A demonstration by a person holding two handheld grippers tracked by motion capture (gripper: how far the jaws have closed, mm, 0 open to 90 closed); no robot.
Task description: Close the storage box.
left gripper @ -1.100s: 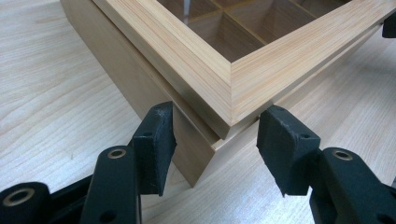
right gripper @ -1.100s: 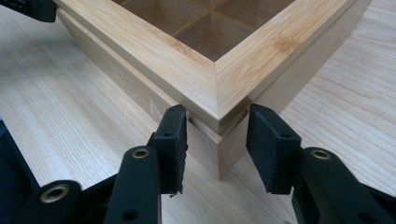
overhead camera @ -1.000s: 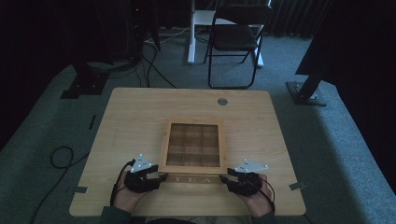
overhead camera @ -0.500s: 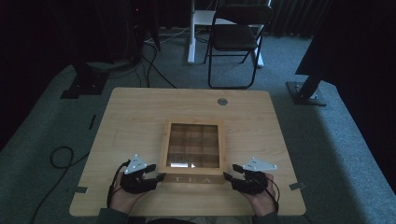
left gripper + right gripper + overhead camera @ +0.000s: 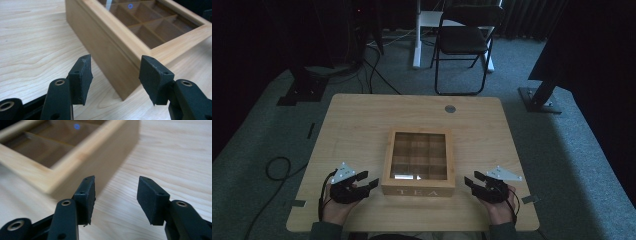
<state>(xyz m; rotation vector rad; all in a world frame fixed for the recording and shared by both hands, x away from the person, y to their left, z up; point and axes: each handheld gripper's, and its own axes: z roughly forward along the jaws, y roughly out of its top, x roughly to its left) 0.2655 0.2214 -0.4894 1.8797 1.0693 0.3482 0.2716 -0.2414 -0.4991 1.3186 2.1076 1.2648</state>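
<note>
1. A round grey disc (image 5: 450, 108) is seen set in the table (image 5: 357, 130) near its far edge, well apart from the box and both grippers; a folding chair (image 5: 462, 42) stands on the carpet beyond the table.
2. Nothing is seen lying between either gripper and the box.
3. Bare tabletop is left on both sides of the box and behind it; the near table edge lies just behind the hands.
4. The wooden tea box (image 5: 418, 162), its glass lid closed over a grid of compartments, is placed at the middle of the table toward the near edge.
5. The left gripper (image 5: 368, 181) is held just beside the box's near left corner (image 5: 125, 96), not touching it; its jaws stand apart with nothing between them.
6. The right gripper (image 5: 472, 181) is held near the box's near right corner (image 5: 50, 191), clear of it; its jaws, which have just been closing a little, stand apart and hold nothing.
</note>
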